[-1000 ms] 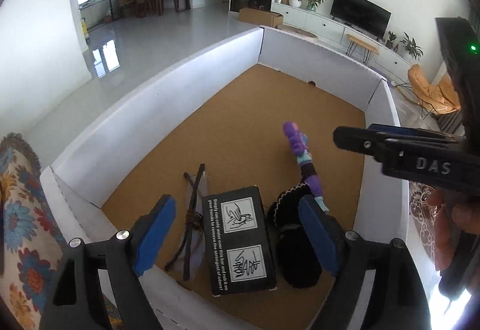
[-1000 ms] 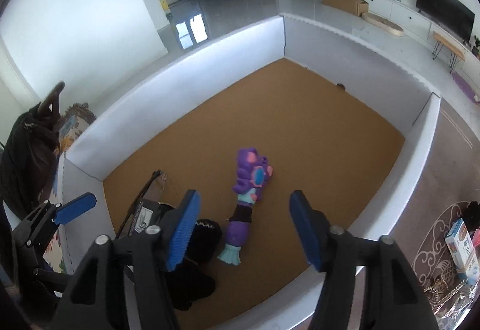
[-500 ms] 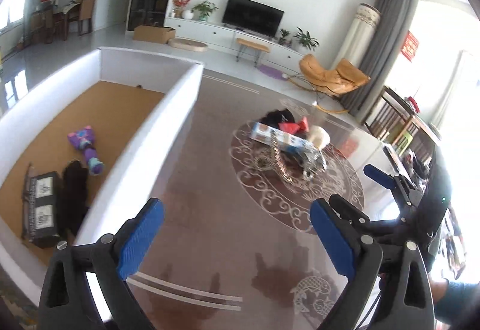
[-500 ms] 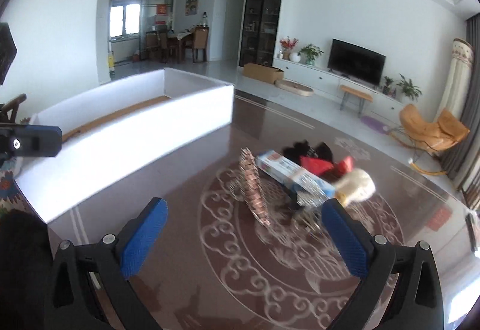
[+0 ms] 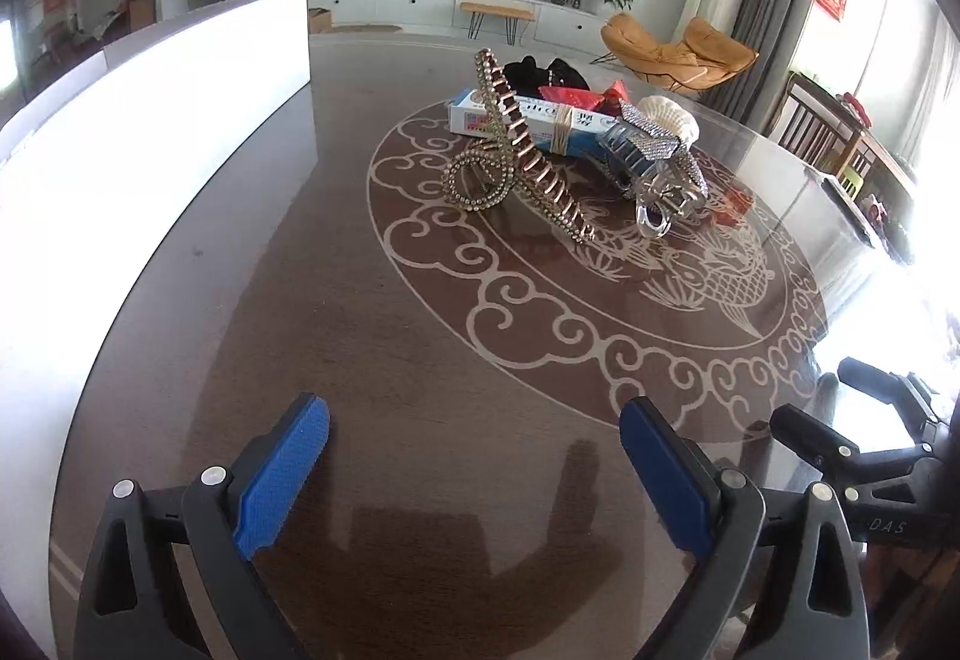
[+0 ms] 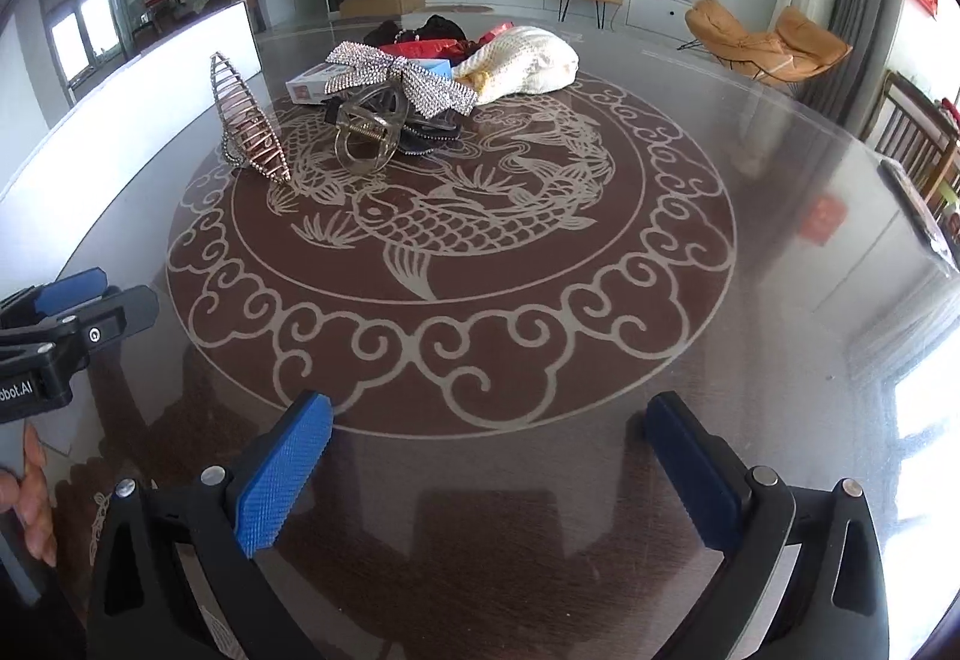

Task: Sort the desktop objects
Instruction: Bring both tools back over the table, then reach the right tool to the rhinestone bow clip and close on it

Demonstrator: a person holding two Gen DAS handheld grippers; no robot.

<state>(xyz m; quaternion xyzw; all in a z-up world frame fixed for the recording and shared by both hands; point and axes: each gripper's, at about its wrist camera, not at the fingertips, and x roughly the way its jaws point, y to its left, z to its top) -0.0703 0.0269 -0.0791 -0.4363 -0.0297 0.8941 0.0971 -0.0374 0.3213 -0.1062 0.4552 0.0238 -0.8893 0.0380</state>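
Both of your grippers hang over bare bench with nothing between their fingers: the left gripper (image 5: 474, 471) stands spread wide, and the right gripper (image 6: 489, 471) stands just as wide. The log-free reading from the frames is plain: each pair has just been opening and holds nothing.

The bench (image 6: 480, 540) is glossy and dark, with a carp medallion, and the near half of it is free, so your approach is open. The things left to sort sit in one heap at the far side of the medallion. Nearest to you is the rhinestone hair comb (image 5: 516, 144), standing tilted on its curl. Just beside it lies the clear claw clip (image 6: 366, 135) with its sparkly bow (image 6: 399, 78) on top.

I judge the comb the best next pick for the left gripper, since it stands apart at the front. Come in low and close across its narrow spine, because the teeth may slip or tip. Let the right gripper take the clip by its body, not the bow.

Behind these, the blue-and-white carton (image 5: 528, 123) lies flat, with red packets (image 5: 579, 96), black cloth (image 5: 543, 72) and a cream knit bundle (image 6: 519, 63) touching it. These crowd each other, so clear the front first.

The white-walled sorting box (image 5: 150, 120) stands on the left, well apart from the heap.
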